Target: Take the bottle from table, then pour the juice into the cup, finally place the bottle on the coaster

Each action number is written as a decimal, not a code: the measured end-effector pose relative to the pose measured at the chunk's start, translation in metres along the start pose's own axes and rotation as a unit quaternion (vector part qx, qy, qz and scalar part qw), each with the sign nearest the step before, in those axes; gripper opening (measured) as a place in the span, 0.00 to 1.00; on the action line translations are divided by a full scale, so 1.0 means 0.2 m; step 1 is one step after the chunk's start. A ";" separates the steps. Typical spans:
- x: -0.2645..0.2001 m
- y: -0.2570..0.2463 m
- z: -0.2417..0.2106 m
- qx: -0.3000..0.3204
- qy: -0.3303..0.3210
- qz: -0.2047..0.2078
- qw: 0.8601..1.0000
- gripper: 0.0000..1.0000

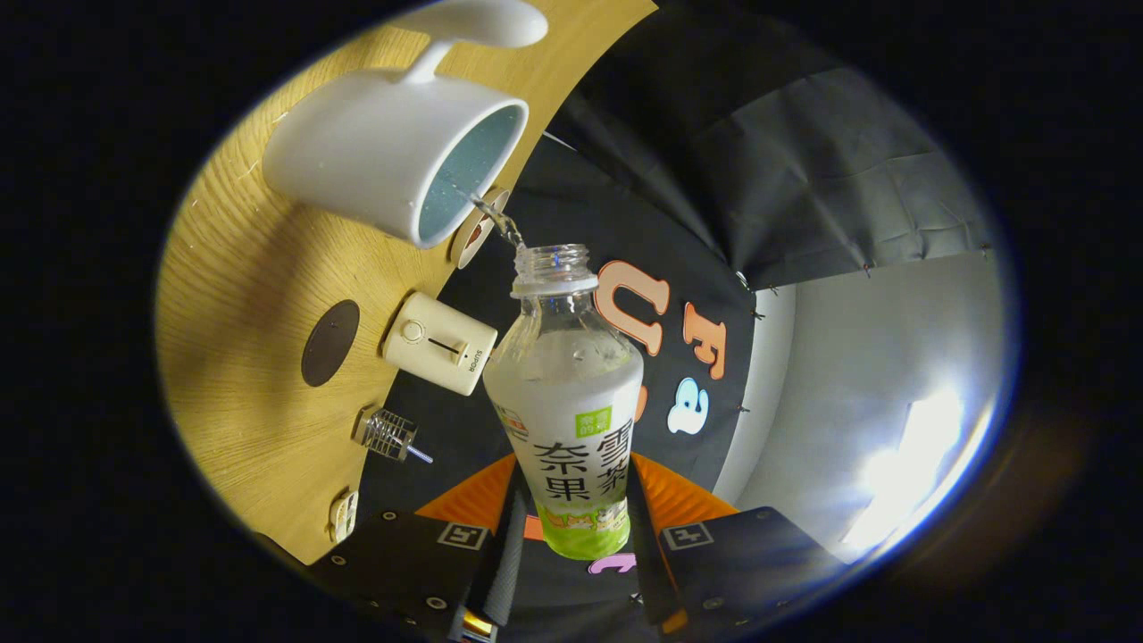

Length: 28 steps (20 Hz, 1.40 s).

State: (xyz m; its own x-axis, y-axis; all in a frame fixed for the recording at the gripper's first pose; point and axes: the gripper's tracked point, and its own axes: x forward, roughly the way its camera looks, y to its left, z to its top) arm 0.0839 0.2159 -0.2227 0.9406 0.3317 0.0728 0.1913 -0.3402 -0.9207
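Jaws clenched on bottle (pixel 571 420), one finger each side of its labelled lower body. Bottle uncapped, tipped; thin stream runs from its mouth into white cup (pixel 393 165) on wooden bench (pixel 241 295). Dark round coaster (pixel 329 343) near cup.

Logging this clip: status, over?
Tongs shut on bottle. Bottle tipped, juice streaming into cup. Coaster bare. Nothing blocking.

Cream box (pixel 439 344) on wooden table (pixel 241 295), small metal-and-glass piece (pixel 387 434) (beside it)
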 end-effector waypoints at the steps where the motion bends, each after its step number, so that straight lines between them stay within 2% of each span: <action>1: 0.00 -0.01 0.00 -0.003 -0.001 -0.001 1.000 0.56; 11: 0.00 -0.04 0.04 -0.024 -0.020 -0.012 0.999 0.56; 16: -0.03 0.00 0.06 -0.002 -0.015 0.001 1.000 0.56; 24: -0.07 0.21 0.12 0.097 0.003 0.085 0.992 0.56; 28: -0.06 0.35 0.15 0.191 0.025 0.145 0.971 0.56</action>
State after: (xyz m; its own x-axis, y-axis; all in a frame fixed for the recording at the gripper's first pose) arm 0.0766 0.2142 -0.2986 0.9536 0.2237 -0.2015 -0.1930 -0.0594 -0.9794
